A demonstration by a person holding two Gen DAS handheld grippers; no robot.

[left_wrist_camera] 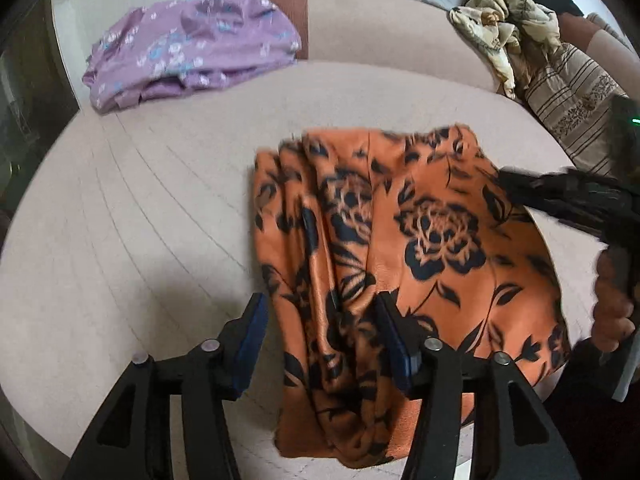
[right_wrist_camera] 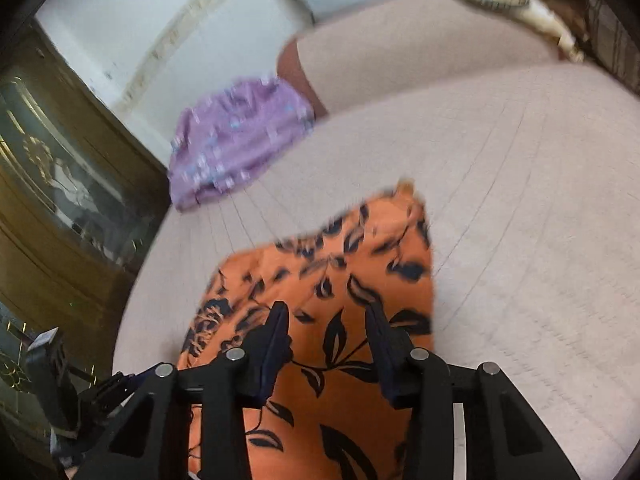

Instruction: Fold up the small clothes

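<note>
An orange garment with black flowers (left_wrist_camera: 404, 240) lies folded over on the pale pink sofa seat (left_wrist_camera: 140, 220). My left gripper (left_wrist_camera: 320, 304) is open, its jaws spread over the garment's bunched left edge near the seat front. My right gripper (right_wrist_camera: 326, 312) is open above the same orange cloth (right_wrist_camera: 340, 280); it also shows in the left wrist view (left_wrist_camera: 508, 184) at the garment's right side, blurred. A folded purple floral garment (left_wrist_camera: 192, 48) rests at the seat's back left, also in the right wrist view (right_wrist_camera: 236, 140).
A crumpled cream patterned cloth (left_wrist_camera: 504, 28) and a striped cushion (left_wrist_camera: 576, 100) sit at the back right. The sofa backrest (left_wrist_camera: 392, 32) runs behind. A dark wooden glass-front cabinet (right_wrist_camera: 60, 168) stands left of the sofa.
</note>
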